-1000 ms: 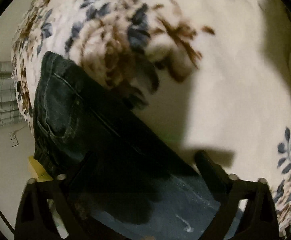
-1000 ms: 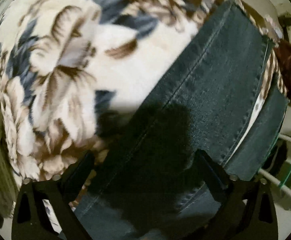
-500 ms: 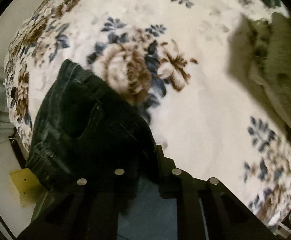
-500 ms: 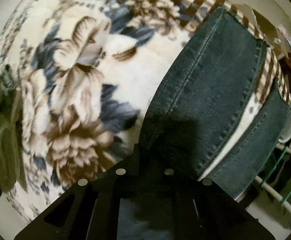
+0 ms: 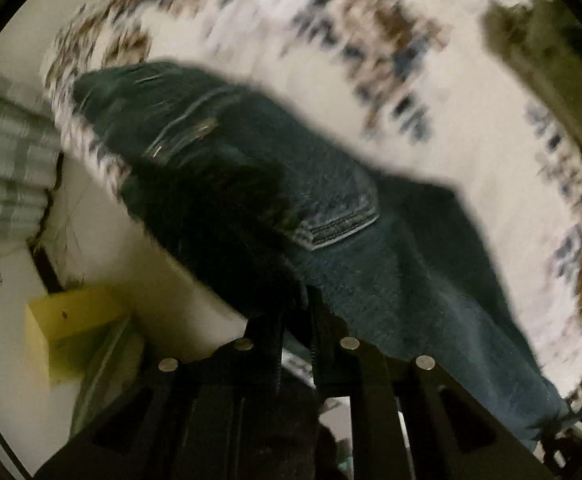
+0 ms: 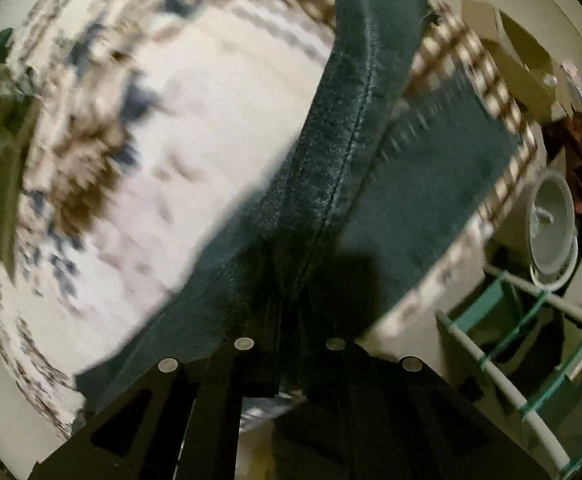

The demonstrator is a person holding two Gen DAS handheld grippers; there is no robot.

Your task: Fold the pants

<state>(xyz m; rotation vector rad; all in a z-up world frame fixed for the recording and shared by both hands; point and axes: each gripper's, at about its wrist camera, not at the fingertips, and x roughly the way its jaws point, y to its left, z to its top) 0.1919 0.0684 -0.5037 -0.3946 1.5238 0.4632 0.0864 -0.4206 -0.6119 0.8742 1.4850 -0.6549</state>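
Now the left gripper and the right gripper are each pinching the jeans, lifting denim off the flowered blanket where the rest is lying.

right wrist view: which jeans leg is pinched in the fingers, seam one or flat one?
The seamed leg: it rises into the shut right gripper. The other leg lies flat on the blanket.

A bed under a cream floral blanket fills both views, lit dimly from above. Beside it on the pale floor stand a yellow box, a white-and-green rack and a grey pot.
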